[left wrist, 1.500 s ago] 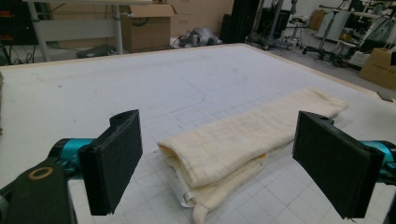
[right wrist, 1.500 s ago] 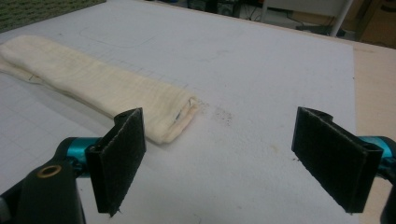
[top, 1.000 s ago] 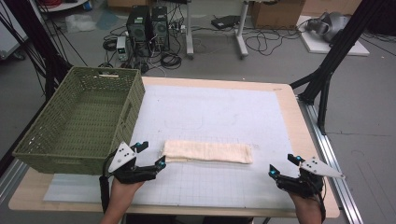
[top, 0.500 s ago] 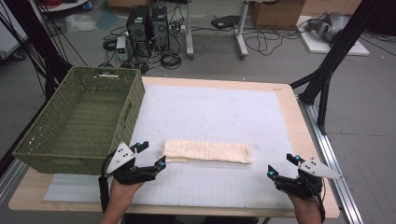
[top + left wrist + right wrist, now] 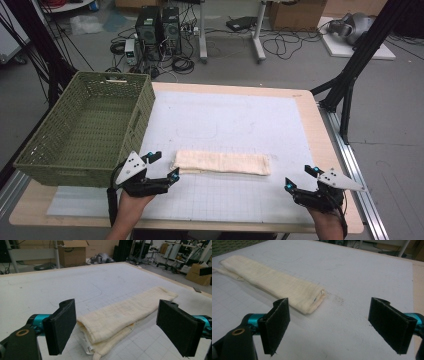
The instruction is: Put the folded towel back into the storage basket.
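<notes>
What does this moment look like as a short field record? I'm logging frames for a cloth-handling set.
cloth: folded cream towel, flat on the white mat
left hand-held gripper: open, at the towel's left end, not gripping it
right hand-held gripper: open, apart from the towel's right end
basket: green basket on the table's left side

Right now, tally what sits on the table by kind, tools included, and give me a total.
Folded cream towel: 1
Green basket: 1
White grid mat: 1
Hand-held tools: 2, the left tool and the right tool, both open and holding nothing
Total: 5
</notes>
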`<state>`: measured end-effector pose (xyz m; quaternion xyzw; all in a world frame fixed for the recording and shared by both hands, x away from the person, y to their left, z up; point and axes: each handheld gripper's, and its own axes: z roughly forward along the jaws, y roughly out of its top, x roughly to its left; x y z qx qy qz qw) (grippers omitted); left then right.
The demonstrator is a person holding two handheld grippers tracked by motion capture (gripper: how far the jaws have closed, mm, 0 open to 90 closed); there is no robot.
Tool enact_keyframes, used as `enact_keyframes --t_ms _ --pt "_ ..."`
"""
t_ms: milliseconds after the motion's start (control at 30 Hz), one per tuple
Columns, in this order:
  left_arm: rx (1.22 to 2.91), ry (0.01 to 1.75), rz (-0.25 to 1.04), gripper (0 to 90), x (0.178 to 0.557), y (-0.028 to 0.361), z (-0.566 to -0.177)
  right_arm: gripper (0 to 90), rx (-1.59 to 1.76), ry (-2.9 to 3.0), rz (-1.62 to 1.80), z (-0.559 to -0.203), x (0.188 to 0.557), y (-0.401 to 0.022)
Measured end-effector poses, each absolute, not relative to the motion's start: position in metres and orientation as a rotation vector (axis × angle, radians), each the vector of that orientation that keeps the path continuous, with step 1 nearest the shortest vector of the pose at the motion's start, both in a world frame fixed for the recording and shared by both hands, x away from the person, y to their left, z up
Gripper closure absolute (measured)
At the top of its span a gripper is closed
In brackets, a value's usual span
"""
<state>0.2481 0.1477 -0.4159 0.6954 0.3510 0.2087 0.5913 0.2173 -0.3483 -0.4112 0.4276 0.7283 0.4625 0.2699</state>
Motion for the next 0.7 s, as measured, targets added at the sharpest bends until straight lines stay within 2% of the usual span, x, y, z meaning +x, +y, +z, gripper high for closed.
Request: enact_keyframes --t_ms 700 --pt "1.706 0.861 0.411 17.0 0.273 0.137 -0.406 16.1 1.127 1.962 1.232 -0.411 0.220 -0.349"
